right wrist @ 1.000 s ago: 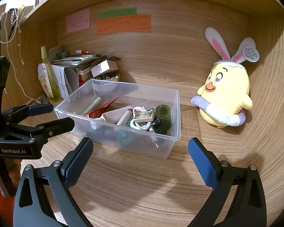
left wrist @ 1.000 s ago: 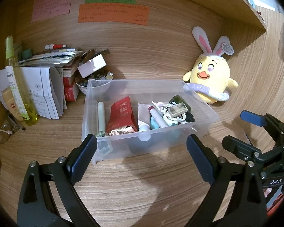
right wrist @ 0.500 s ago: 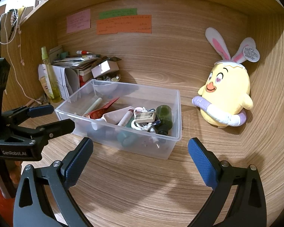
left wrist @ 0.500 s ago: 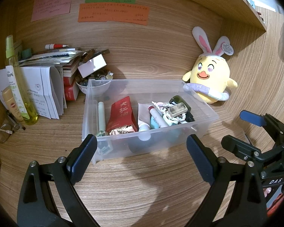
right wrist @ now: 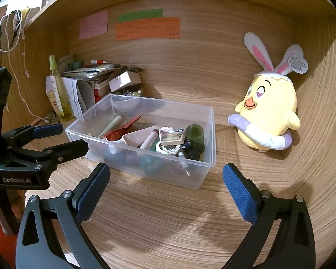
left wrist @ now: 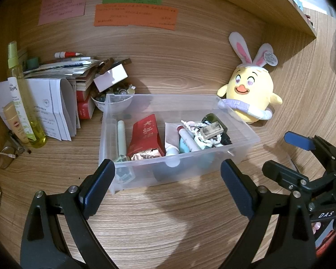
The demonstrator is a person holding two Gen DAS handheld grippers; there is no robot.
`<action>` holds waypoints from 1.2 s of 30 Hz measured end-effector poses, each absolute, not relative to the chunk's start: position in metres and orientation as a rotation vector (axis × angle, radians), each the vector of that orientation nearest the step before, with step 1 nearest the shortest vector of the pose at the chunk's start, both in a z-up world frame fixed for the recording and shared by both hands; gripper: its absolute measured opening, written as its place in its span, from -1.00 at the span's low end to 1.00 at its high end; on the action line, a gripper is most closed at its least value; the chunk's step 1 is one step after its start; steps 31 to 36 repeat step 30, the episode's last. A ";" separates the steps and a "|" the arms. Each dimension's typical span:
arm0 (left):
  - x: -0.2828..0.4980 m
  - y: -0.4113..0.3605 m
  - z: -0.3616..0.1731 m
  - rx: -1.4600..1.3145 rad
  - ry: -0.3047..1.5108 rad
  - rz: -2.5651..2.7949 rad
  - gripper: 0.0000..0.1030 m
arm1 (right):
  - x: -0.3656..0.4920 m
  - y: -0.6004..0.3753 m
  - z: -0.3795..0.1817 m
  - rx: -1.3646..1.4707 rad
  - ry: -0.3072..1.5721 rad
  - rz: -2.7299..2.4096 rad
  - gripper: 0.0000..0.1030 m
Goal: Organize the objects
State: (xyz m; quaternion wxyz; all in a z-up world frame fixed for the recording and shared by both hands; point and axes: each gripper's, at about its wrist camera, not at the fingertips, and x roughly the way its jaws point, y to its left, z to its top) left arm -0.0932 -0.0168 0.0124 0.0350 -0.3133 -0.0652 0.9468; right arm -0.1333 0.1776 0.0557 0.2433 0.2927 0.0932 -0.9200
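Observation:
A clear plastic bin (left wrist: 246,132) (right wrist: 209,134) sits mid-desk. It holds a red packet (left wrist: 145,134), a pale green stick (left wrist: 121,136), tubes, a dark green bottle (right wrist: 196,137) and a small tan block (right wrist: 171,137). My left gripper (left wrist: 168,183) hovers open just in front of the bin's near wall, holding nothing. My right gripper (right wrist: 166,188) is open and empty too, in front of the bin's right corner. Each gripper shows at the edge of the other's view, the right gripper (left wrist: 302,157) and the left gripper (right wrist: 49,139).
A yellow chick plush with rabbit ears (left wrist: 249,98) (right wrist: 266,114) stands right of the bin. At back left are stacked books and papers (left wrist: 62,83), a white bowl of small items (left wrist: 114,103), a yellow-green spray bottle (left wrist: 24,103) and glasses (left wrist: 4,159). Sticky notes (left wrist: 134,15) hang on the wall.

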 end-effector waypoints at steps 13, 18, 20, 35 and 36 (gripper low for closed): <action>-0.098 -0.018 0.013 -0.957 -0.226 2.900 0.89 | -0.135 0.178 0.060 0.781 0.259 -2.517 0.95; -0.098 -0.016 0.013 -0.958 -0.219 2.883 0.89 | -0.138 0.179 0.057 0.798 0.252 -2.510 0.95; -0.097 -0.014 0.014 -0.953 -0.205 2.887 0.89 | -0.139 0.179 0.056 0.806 0.249 -2.508 0.95; -0.096 -0.012 0.015 -0.924 -0.176 2.904 0.89 | -0.142 0.178 0.052 0.824 0.245 -2.504 0.95; -0.096 -0.012 0.015 -0.924 -0.176 2.904 0.89 | -0.142 0.178 0.052 0.824 0.245 -2.504 0.95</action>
